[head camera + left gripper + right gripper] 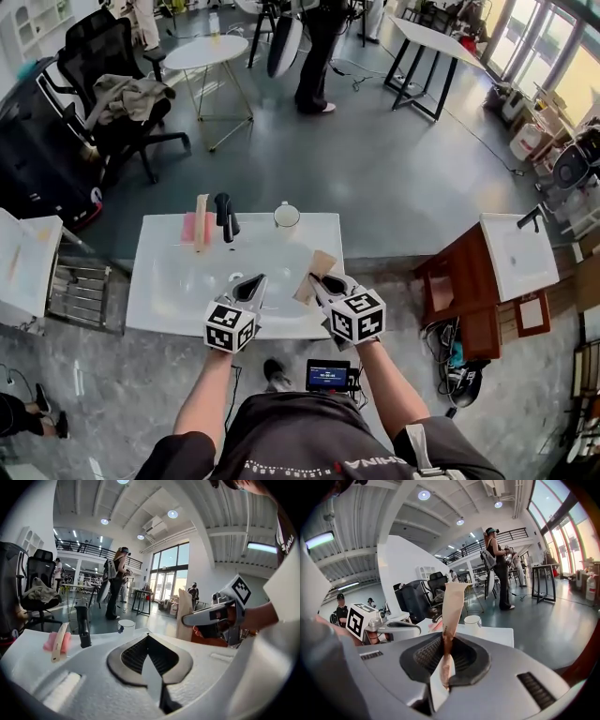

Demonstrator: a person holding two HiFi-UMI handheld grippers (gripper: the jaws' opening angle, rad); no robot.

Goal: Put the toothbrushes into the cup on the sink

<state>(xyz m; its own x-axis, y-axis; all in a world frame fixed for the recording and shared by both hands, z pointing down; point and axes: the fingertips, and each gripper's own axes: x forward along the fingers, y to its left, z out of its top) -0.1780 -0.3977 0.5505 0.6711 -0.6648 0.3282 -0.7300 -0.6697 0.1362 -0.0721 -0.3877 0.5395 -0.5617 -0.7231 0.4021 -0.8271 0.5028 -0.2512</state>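
Nearest the head camera, two forearms are seen reaching out over the near edge of the sink (155, 286), each with a gripper in hand. The right gripper (325, 281) is clenched on a toothbrush (313, 276) in a brown paper sleeve. In the right gripper view the sleeve (451, 609) is pinched low between the two pads, and its long free end is carried upward and away from the jaws. It is held over the near right part of the basin, clear of the white surface.

The left gripper (256, 283) is held just beside it on the left. Its jaws are pressed together, and nothing is seen between them in the left gripper view (151, 656). The two grippers are near each other but apart.

The cup (287, 217) is set upright on the far rim of the sink, just right of the black faucet (225, 216). It lies beyond the right gripper and a little to its left, well apart from the held toothbrush. It is shown past the sleeve in the right gripper view (472, 620).

A second toothbrush (201, 222) is laid on a pink object (187, 229) at the far rim, left of the faucet. It is well apart from both grippers and is separated from the cup by the faucet.
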